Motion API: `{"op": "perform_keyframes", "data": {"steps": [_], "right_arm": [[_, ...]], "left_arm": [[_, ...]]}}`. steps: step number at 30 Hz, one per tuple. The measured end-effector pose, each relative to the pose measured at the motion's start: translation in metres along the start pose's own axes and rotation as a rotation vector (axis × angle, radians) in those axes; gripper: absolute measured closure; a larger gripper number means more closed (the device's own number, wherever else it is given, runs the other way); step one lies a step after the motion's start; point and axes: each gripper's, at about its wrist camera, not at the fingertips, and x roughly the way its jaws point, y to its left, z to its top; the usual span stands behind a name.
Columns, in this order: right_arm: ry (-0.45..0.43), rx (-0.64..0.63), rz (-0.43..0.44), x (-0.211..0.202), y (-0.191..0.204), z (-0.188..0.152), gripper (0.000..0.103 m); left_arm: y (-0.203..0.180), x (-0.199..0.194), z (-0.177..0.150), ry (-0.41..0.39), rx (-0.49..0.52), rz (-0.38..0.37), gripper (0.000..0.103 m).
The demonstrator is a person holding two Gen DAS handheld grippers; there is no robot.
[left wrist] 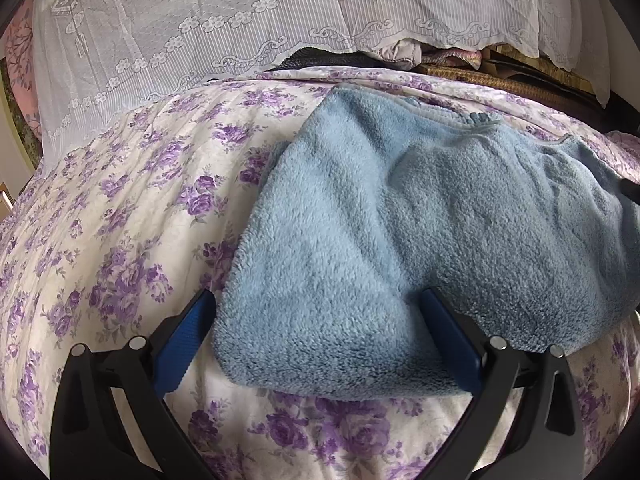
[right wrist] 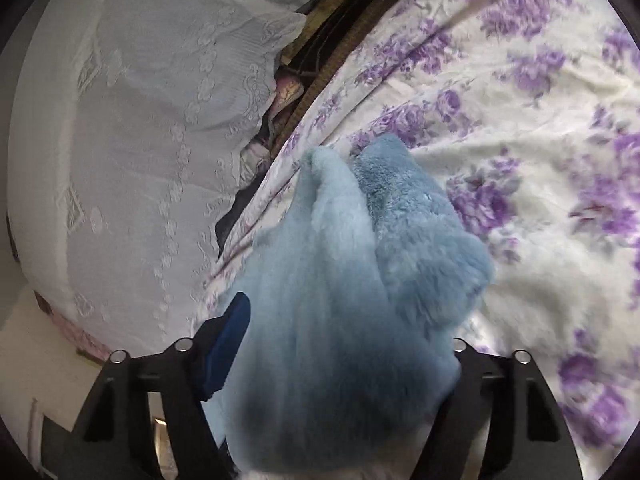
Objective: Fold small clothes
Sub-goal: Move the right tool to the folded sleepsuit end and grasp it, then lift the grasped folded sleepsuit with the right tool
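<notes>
- Blue fleece garment (left wrist: 420, 220) lying on the floral bedspread (left wrist: 120, 220), spread from the near middle toward the right in the left wrist view; right end cut off by the rim of the picture.
- Left gripper (left wrist: 320, 332) standing wide, with a folded corner of the fleece between its two blue pads (left wrist: 182, 340); a gap showing between the left pad and the cloth, the right pad touching or nearly touching the fleece, so no squeeze visible.
- Lower parts of both black finger frames cut off by the bottom edge.
- Small dark shape at the far right edge of the same view, on the fleece: too little showing to name.
- In the right wrist view, a bunched part of the same garment (right wrist: 352, 320) filling the space between the fingers of the right gripper (right wrist: 344, 344).
- Left blue pad (right wrist: 224, 348) in plain sight, just beside the fleece; right pad wholly hidden behind the cloth, so cannot tell whether the claw presses on the garment or merely straddles it.
- Whole right view smeared by motion blur; purple flowers and fleece pile soft-edged.
- White lace cover (left wrist: 200, 32) draped over a bulky shape beyond the bed; what lies under it hidden.
- Dark gap below the lace edge showing bits of pink cloth and brown woven edging (left wrist: 480, 74), too jumbled to identify.
</notes>
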Motion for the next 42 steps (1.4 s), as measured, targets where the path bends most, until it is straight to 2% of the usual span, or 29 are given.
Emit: {"op": "perform_keyframes", "data": {"steps": [2,3,5,6,9,18,23,26,28,30,34,39,42], "right_arm": [[-0.024,-0.07,-0.025,0.006,0.001,-0.003,0.049],[-0.024,-0.109,-0.045,0.006,0.002,-0.006,0.051],[-0.014,-0.092,-0.021,0.004,0.001,-0.005,0.053],[-0.014,-0.077,-0.011,0.002,-0.003,-0.004,0.059],[-0.015,-0.062,-0.011,0.001,-0.007,-0.005,0.062],[-0.012,-0.06,-0.023,0.0,-0.009,-0.006,0.062],[-0.023,-0.066,-0.021,0.002,-0.007,-0.006,0.06],[-0.028,-0.067,-0.018,0.001,-0.008,-0.006,0.06],[-0.031,-0.076,-0.023,0.002,-0.008,-0.007,0.06],[-0.03,-0.081,-0.03,0.003,-0.007,-0.007,0.061],[-0.029,-0.093,-0.047,0.003,-0.005,-0.008,0.062],[-0.026,-0.124,-0.127,0.01,0.003,-0.009,0.06],[-0.008,-0.104,-0.232,0.02,0.013,-0.006,0.055]], "left_arm": [[0.0,0.0,0.0,0.001,0.0,0.0,0.004],[0.0,0.0,0.0,0.001,0.0,0.0,0.004],[0.0,0.0,0.0,0.001,0.001,0.001,0.004],[0.0,0.0,-0.001,0.0,0.001,0.002,0.004],[0.0,-0.001,0.0,-0.009,0.003,0.008,0.004],[0.008,-0.013,0.004,-0.034,-0.013,0.041,0.004],[0.03,-0.004,0.024,0.046,-0.07,-0.011,0.004],[0.032,0.009,0.027,0.071,-0.029,0.005,0.004],[0.03,0.02,0.018,0.053,0.009,0.0,0.004],[0.032,0.023,0.012,0.037,-0.023,-0.016,0.004],[0.028,0.016,0.011,0.006,0.002,0.018,0.004],[0.022,0.011,0.012,-0.02,0.036,0.049,0.004],[0.025,0.011,0.012,-0.012,0.022,0.034,0.004]]}}
